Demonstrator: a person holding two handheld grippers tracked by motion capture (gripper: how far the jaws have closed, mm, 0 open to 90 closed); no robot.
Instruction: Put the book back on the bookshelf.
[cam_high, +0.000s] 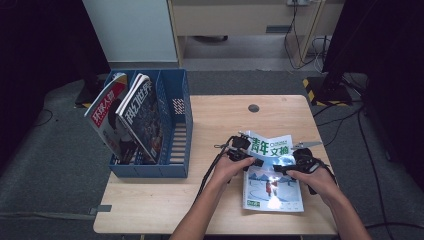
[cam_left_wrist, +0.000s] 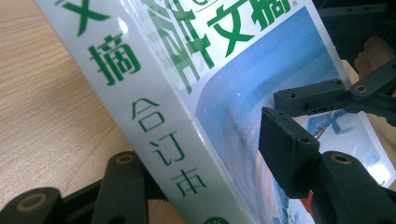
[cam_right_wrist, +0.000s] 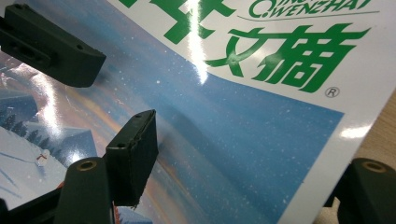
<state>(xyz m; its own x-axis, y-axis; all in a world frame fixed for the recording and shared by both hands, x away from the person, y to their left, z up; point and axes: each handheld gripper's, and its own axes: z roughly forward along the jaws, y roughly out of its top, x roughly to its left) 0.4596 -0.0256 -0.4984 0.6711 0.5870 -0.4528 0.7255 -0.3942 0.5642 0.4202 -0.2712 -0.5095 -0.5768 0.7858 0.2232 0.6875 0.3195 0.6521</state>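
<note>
The counter (cam_high: 220, 107) is seen as a pale wood-grain rectangle with a small dark round plug near its 12 o'clock edge. At its 9 o'clock side a blue plastic slatted file rack (cam_high: 176, 125) is placed, in which two glossy magazines (cam_high: 127, 120) are leaned. The thick magazine (cam_high: 272, 175), glossy, with a white spine, green characters and a blue snow scene, is located at the counter's 4 o'clock area, its far edge lifted. The left tongs (cam_high: 250, 159) are set astride the spine, one jaw on each side, not clamped. The right tongs (cam_high: 281, 169) are set astride the opposite edge; whether they are gripping cannot be told.
</note>
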